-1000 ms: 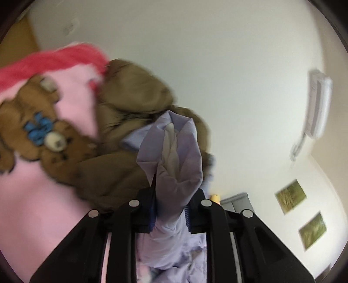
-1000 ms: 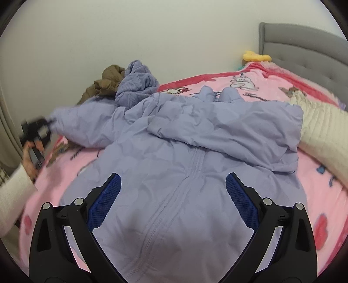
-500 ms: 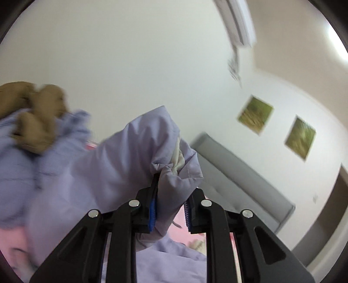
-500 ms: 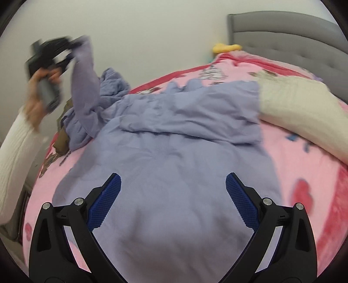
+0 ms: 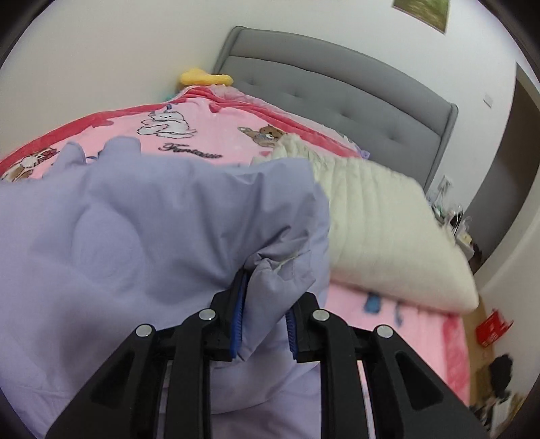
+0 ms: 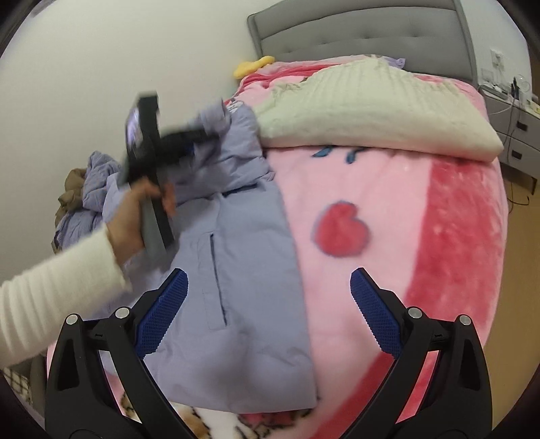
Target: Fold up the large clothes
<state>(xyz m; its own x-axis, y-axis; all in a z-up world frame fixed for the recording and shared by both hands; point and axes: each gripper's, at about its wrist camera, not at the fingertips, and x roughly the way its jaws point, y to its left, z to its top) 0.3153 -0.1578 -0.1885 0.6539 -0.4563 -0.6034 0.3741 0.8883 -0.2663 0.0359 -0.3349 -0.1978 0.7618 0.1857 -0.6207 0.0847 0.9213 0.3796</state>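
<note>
White walls enclose a bedroom; the working surface is a bed [image 6: 388, 216] covered by a pink fleece blanket [image 5: 202, 135] printed with cartoon animals and red hearts, backed by a grey tufted headboard [image 5: 337, 87].

Left wrist view, left to right: the lavender jacket [image 5: 135, 229] fills the lower left and centre, lying on the blanket. The left gripper [image 5: 265, 320] pinches a bunched fold of the jacket's sleeve between its blue pads; its jaws have just been opening slightly, with the fabric between them. Beyond the jacket a yellow plush item [image 5: 206, 77] sits at the head of the bed. A cream quilted garment [image 5: 388, 229] lies just beside the jacket on the right, touching or overlapping its edge. Only this view shows a picture on the wall [image 5: 425, 10], a dark doorway at far right and a red box [image 5: 492, 327] on the floor.

Right wrist view, left to right: a heap of brown and lavender clothes [image 6: 84, 182] sits near the wall. A hand [image 6: 135, 216] in a white ribbed sleeve [image 6: 50, 290] holds the left gripper, blurred, above the jacket, with the sleeve folded over the jacket's body. The right gripper [image 6: 268, 304] hangs above the jacket's right edge with its jaws spread wide and holding nothing. Only this view shows the jacket's pocket slit, the large red heart [image 6: 341, 229] and a grey drawer unit [image 6: 516, 135] at far right.
</note>
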